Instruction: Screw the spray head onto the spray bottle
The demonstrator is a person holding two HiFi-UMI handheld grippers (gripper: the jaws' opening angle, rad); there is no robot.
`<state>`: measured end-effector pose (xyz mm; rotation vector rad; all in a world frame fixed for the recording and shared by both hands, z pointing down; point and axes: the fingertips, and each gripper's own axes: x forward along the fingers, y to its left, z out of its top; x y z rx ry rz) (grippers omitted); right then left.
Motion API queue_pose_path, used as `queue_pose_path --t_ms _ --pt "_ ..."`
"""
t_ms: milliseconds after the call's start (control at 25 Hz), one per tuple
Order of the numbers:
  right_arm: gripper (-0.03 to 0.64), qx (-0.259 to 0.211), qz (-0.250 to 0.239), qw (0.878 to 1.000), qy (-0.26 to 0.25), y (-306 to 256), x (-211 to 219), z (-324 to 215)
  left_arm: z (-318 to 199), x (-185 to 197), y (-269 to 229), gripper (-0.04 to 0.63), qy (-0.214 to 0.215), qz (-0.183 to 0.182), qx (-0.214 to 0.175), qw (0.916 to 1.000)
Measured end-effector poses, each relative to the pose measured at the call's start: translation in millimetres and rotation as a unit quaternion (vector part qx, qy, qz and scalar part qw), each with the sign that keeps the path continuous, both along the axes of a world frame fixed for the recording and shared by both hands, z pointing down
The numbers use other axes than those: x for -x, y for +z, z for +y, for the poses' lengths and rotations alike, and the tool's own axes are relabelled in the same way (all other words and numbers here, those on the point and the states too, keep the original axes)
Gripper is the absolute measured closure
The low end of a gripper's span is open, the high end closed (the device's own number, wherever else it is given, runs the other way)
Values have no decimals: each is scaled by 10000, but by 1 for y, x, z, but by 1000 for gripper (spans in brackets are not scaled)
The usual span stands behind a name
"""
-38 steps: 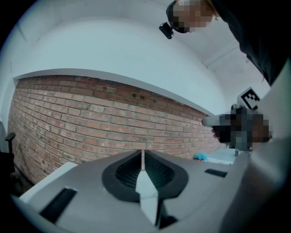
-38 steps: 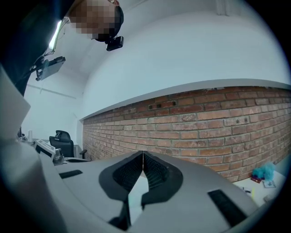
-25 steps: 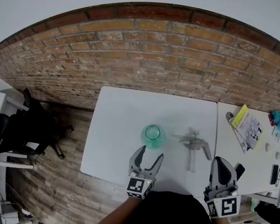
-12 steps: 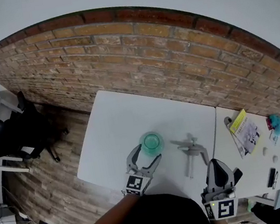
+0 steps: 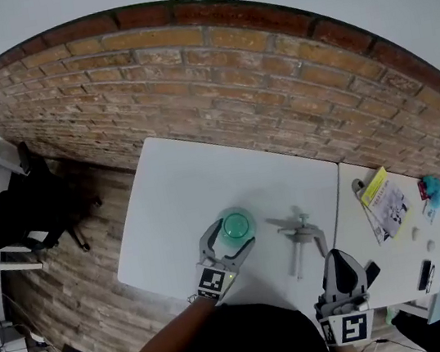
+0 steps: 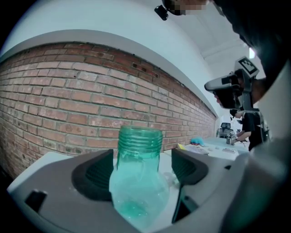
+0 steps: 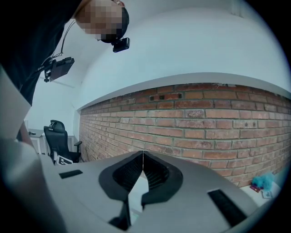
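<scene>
Jaws of left gripper just opened astride bottle.

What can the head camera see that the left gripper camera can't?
Only the head view plainly shows the spray head lying on the white table, right of the green bottle. It also shows a black chair on the wood floor. Only the left gripper view shows the bottle's open, threaded neck from the side. Both show the bottle, the table and the brick wall.
</scene>
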<state>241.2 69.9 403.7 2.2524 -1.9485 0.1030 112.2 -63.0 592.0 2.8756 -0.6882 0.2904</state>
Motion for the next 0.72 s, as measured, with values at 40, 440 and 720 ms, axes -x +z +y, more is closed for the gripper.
queue_pose_path --t_ms 40,440,720 --pt "609 1 -41 10000 8 1 -1 -1 -1 -2 1 215 19 -2 -1 10000" --pt "609 -5 -231 9997 68 4 -9 -9 -15 -17 2 196 46 -13 -55 10000" --pt "609 133 -272 9994 167 11 -15 -8 -26 -20 0 196 24 -41 -123 9999"
